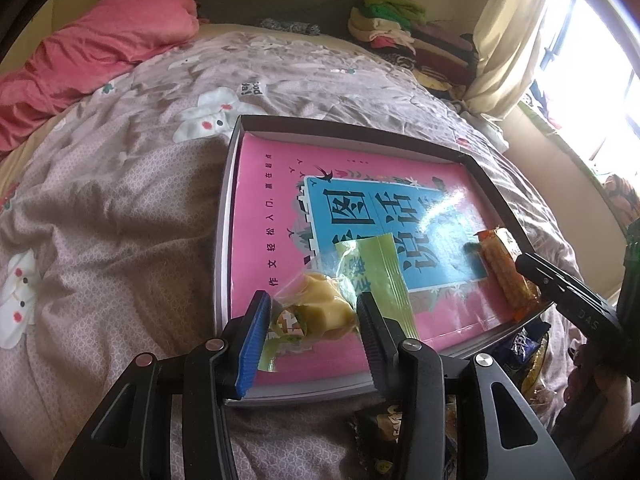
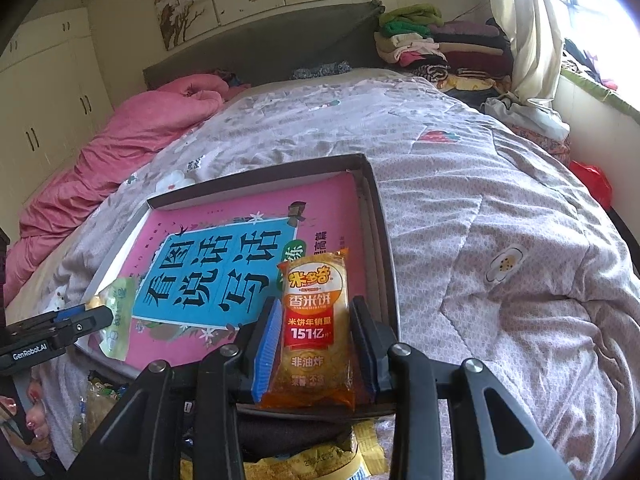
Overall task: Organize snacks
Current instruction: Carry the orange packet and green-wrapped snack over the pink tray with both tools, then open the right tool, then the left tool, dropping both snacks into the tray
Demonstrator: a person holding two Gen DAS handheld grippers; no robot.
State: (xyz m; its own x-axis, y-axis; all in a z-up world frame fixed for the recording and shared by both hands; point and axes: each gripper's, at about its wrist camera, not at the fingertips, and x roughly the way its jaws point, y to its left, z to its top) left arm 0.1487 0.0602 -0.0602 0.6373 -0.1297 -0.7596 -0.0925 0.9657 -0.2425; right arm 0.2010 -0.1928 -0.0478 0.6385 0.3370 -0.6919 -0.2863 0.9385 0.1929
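Snacks go down inside the shallow box [image 1: 496, 184]: the left gripper [image 1: 312, 320] is clamped on a green-wrapped pastry [image 1: 320, 308] near its left edge, the right gripper [image 2: 314, 344] on an orange rice-cracker packet [image 2: 316, 320] at its right wall. Better to set each flat on the pink book [image 2: 240, 216] lining the box, then spread the fingers fully before backing away, so neither wrapper drags.

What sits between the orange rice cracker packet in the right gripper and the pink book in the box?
Nothing visible: the orange rice cracker packet lies between the right gripper's pads over the pink book in the dark shallow box.
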